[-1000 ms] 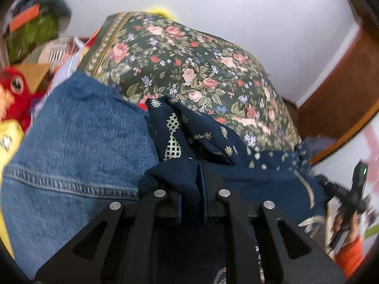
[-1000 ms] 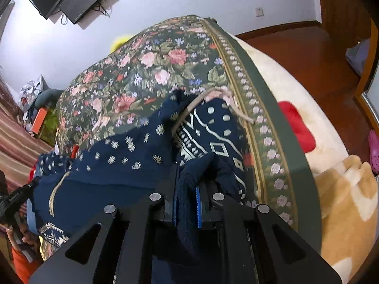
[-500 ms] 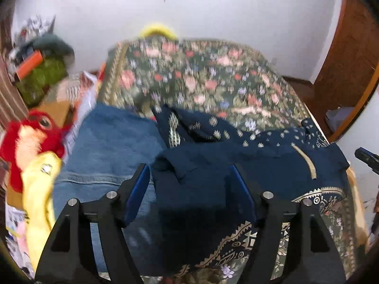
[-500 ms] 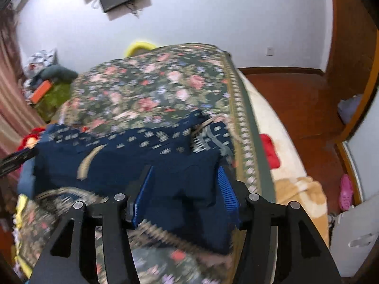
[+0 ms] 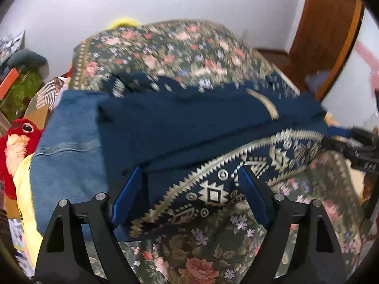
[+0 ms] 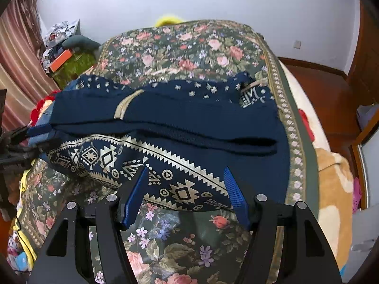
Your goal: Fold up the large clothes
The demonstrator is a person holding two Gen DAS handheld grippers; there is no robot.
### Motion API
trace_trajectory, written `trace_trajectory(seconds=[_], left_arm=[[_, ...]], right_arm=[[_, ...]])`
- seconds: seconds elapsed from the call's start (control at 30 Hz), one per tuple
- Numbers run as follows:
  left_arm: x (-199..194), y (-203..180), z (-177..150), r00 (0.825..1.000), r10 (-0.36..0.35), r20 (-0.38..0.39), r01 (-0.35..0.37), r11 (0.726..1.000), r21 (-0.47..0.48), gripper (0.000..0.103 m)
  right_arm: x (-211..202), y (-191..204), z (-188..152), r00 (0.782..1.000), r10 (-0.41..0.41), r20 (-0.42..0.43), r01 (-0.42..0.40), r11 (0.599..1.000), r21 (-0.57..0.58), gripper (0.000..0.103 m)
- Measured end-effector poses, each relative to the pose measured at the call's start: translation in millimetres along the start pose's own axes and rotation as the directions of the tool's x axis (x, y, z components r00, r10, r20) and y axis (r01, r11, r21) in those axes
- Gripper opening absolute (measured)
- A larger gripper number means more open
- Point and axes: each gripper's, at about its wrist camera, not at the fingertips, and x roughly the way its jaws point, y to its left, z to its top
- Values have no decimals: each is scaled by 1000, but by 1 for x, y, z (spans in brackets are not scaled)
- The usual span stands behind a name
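My left claw (image 5: pixel 189 196) and right claw (image 6: pixel 184 194) both released. Navy patterned garment (image 6: pixel 165 123) on bed (image 6: pixel 180 47): soft, floppy, bulky; pinch folded edge corners.

Left gripper (image 5: pixel 189 196) jaws apart above folded navy garment (image 5: pixel 180 127).

We are counting one navy patterned garment (image 6: pixel 165 118), one denim piece (image 5: pixel 68 146), one red plush toy (image 5: pixel 16 146), two grippers.
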Motion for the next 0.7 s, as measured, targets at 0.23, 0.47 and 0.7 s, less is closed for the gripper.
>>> trace_trajectory(seconds=[0.23, 0.47, 0.7], left_arm=[[45, -3, 12, 992, 118, -33, -119, 993, -27, 86], [39, -6, 57, 956, 272, 112, -283, 955, 91, 87], [48, 34, 118, 967, 245, 71, -246, 969, 11, 87]], right_arm=[[34, -14, 10, 998, -50, -37, 52, 996, 70, 62], [59, -38, 53, 999, -16, -50, 26, 978, 209, 65], [33, -38, 113, 989, -93, 115, 61, 964, 259, 65]])
